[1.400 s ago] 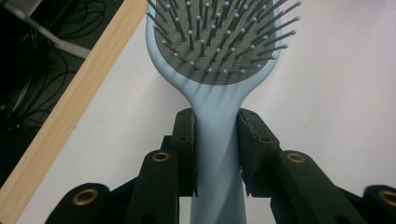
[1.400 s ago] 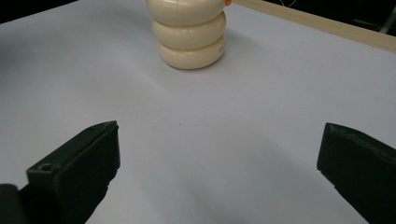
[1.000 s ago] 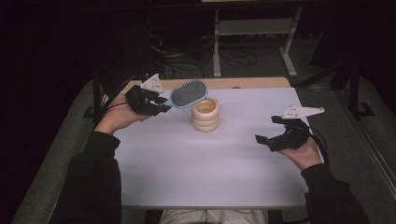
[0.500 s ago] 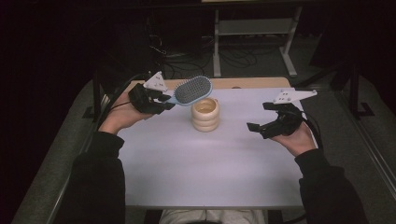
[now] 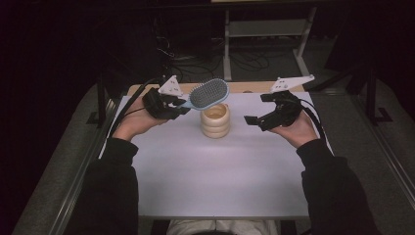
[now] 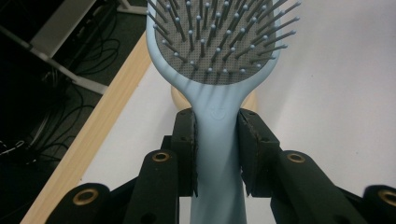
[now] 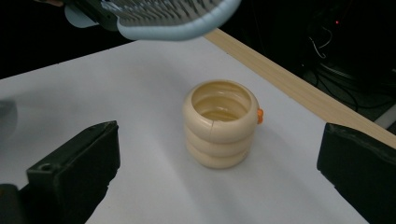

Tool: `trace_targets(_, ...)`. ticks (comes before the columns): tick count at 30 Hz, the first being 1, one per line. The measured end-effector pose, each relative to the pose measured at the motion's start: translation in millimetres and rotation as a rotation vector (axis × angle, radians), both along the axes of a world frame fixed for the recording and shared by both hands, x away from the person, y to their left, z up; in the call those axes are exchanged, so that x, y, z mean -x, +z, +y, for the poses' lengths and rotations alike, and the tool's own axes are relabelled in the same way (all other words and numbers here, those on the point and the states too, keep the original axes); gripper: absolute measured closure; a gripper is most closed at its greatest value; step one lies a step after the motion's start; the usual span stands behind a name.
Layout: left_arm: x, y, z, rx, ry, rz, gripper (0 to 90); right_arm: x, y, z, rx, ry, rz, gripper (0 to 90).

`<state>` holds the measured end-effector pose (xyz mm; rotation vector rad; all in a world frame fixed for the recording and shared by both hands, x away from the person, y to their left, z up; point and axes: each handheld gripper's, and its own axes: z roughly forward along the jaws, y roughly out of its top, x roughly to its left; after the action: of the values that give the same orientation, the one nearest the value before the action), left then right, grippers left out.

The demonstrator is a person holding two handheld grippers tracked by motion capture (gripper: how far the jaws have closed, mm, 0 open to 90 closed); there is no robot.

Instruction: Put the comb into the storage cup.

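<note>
A light blue hairbrush (image 5: 209, 94) with grey bristles hangs in the air over a cream ribbed cup (image 5: 215, 121). My left gripper (image 5: 182, 106) is shut on its handle; in the left gripper view the pads clamp the hairbrush (image 6: 219, 70) just below its head. The cup (image 7: 220, 122) stands upright on the white table (image 5: 210, 181), hollow, with a small orange tab on its side. My right gripper (image 5: 258, 108) is raised to the right of the cup, open, with nothing between its jaws. The brush head (image 7: 173, 16) shows above the cup in the right gripper view.
A wooden strip (image 5: 244, 87) runs along the table's far edge. Behind it are a metal shelf frame (image 5: 266, 34) and loose cables (image 5: 181, 63) on the dark floor. The person's sleeves (image 5: 107, 191) come in from the bottom.
My right gripper has risen and moved left and farther back, toward the cup. The left gripper and the hairbrush have stayed nearly where they were.
</note>
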<state>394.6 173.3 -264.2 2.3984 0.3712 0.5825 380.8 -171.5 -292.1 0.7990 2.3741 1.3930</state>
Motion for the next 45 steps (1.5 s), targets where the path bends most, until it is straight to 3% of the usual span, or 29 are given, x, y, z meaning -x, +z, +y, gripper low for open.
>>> trace_targets(8, -3.9, -5.0, -10.2, 0.037, -0.007, -0.008, 70.1, -8.7, 8.0, 14.2, 0.014, 0.02, 0.0, 0.0)
trace_targets(20, -6.9, -14.3, -25.7, 0.069, -0.031, -0.013, 70.0, -26.9, 15.8, 15.5, -0.011, 0.006, 0.022, 0.0)
trace_targets(26, -7.7, -19.1, -31.6, 0.091, -0.043, -0.015, 70.0, -35.7, 19.3, 19.2, -0.093, 0.018, 0.068, 0.0)
trace_targets(37, -6.9, -28.6, -45.8, 0.133, -0.068, -0.048, 70.0, -48.8, 17.6, 19.8, -0.134, -0.011, 0.128, 1.0)
trace_targets(45, -7.0, -34.0, -52.1, 0.16, -0.074, -0.077, 69.9, -59.0, 13.7, 17.8, -0.204, 0.014, 0.23, 6.6)
